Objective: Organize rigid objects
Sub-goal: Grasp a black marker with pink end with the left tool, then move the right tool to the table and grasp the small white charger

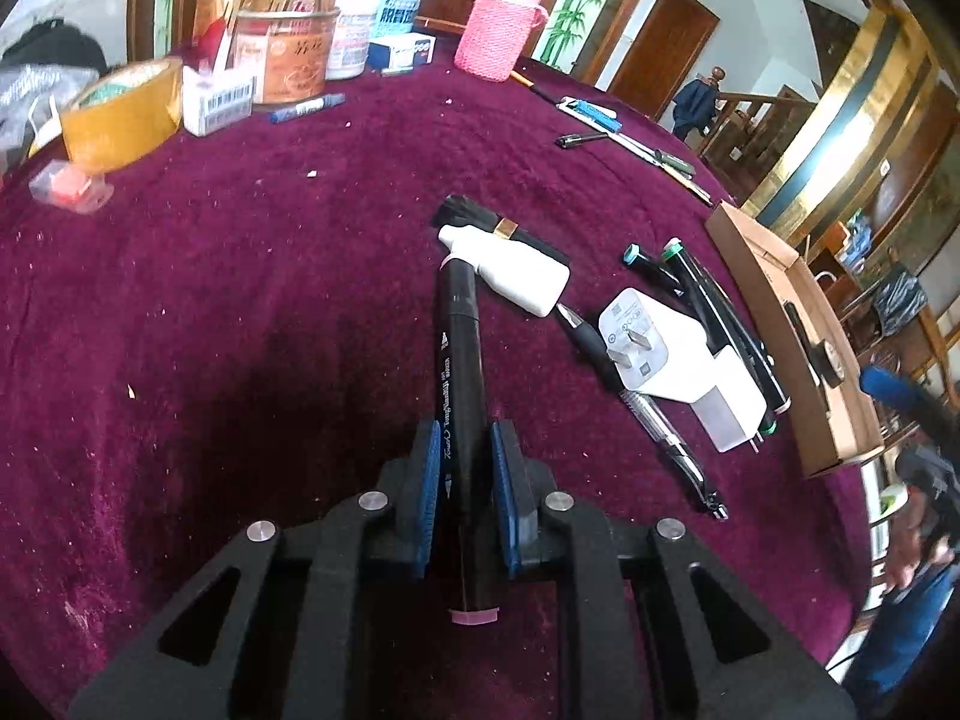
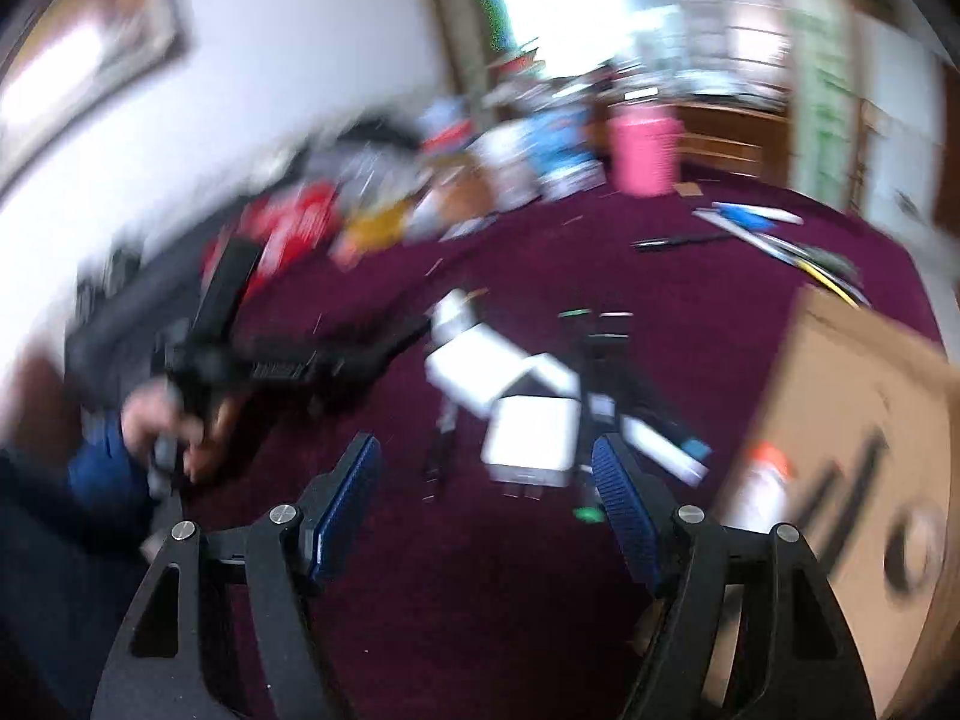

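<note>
Left gripper clamps black marker | right gripper gapes empty | carry marker level to cardboard box (right of frame).

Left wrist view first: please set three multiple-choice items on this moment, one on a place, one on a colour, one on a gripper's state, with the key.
1. Where does the cardboard tray lie relative to the white charger?
A. To its right, near the table edge
B. To its left, by the tape roll
C. Under it

2. What colour is the woven cup at the far side of the table?
A. Green
B. Pink
C. Black

3. How does the left gripper stand?
A. Wide open and empty
B. Shut on the black marker
C. Shut on a white bottle

Key: 1 A, the tray sits right of the charger at the cloth's edge. 2 B, its mesh reads pink. 3 B, both blue pads press the marker's barrel.
</note>
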`<act>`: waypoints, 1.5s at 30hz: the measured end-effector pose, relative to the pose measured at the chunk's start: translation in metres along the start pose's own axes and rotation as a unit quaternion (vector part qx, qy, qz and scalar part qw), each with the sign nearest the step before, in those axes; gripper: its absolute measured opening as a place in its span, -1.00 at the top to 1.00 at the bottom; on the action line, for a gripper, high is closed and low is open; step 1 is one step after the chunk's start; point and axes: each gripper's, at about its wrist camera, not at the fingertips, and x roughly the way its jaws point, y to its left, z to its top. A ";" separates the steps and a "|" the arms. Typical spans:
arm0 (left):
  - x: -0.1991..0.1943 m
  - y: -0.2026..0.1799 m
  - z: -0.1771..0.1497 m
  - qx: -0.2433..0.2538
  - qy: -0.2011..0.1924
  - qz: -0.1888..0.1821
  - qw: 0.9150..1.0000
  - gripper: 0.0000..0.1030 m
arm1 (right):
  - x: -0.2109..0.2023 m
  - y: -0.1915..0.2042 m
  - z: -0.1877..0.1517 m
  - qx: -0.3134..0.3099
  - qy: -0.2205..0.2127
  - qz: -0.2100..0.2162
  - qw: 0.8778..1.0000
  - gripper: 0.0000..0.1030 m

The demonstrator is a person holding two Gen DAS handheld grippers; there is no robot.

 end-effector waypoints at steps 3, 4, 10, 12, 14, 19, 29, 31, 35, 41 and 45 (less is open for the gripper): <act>0.001 0.001 0.001 0.000 -0.003 -0.004 1.000 0.69 | 0.036 0.016 0.020 -0.077 0.062 -0.020 0.995 -0.32; 0.002 0.001 0.002 -0.001 -0.003 -0.005 1.000 0.69 | 0.050 0.018 0.026 -0.094 0.087 -0.021 0.992 -0.32; 0.000 -0.002 0.000 0.007 -0.007 0.002 1.000 0.69 | 0.107 0.021 0.053 -0.159 0.145 0.002 0.977 -0.31; 0.001 -0.002 0.000 0.008 -0.008 0.003 1.000 0.69 | 0.122 0.020 0.058 -0.164 0.159 0.001 0.973 -0.31; 0.001 -0.002 -0.001 0.009 -0.008 0.003 1.000 0.69 | 0.134 0.013 0.060 -0.158 0.167 0.008 0.973 -0.30; 0.000 -0.002 0.000 0.008 -0.009 0.002 1.000 0.69 | 0.146 -0.004 0.060 -0.120 0.168 0.035 0.978 -0.19; 0.002 -0.008 0.003 0.014 -0.002 0.012 1.000 0.68 | 0.115 0.008 0.034 0.024 0.101 -0.027 0.994 0.16; 0.005 -0.012 0.008 0.021 0.003 0.023 1.000 0.64 | 0.103 0.014 0.026 0.036 0.075 -0.029 0.996 0.17; 0.015 -0.026 0.015 0.049 -0.001 0.050 0.998 0.52 | 0.078 0.013 0.011 0.086 0.021 0.010 0.996 0.18; 0.011 -0.020 0.012 0.024 -0.011 0.022 0.999 0.76 | 0.052 -0.005 -0.006 0.145 -0.030 0.029 0.989 0.66; 0.005 -0.019 0.011 0.015 -0.013 0.006 1.000 0.76 | 0.043 -0.022 -0.012 0.186 -0.025 0.032 0.982 0.82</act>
